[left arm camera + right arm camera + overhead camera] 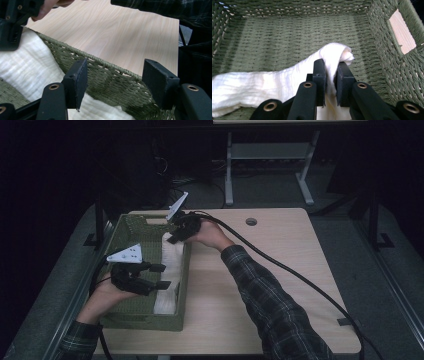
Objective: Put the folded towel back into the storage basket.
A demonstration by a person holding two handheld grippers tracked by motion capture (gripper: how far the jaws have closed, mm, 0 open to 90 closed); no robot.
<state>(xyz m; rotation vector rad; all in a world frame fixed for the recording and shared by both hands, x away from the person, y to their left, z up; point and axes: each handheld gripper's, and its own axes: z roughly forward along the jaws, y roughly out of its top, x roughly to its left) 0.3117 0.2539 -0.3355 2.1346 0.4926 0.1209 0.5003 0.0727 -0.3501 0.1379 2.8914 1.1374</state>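
A white crinkled cloth (pixel 168 270) lies along the right side of a green woven basket (pixel 131 232) at the table's left. My right gripper (pixel 174 238) reaches in from the right and is shut on one end of the cloth (pixel 332 56), lifting it over the basket floor (pixel 274 37). My left gripper (pixel 160 276) hovers over the basket's near part. Its jaws stand open above the cloth (pixel 30 67) and the basket's rim (pixel 105 65), with nothing between them.
The basket stands on a light wooden table (pixel 280 270) with a round cable hole (pixel 251 221) near the far edge. A black cable (pixel 300 275) trails from my right gripper across the table. A grey desk frame (pixel 270 160) stands beyond.
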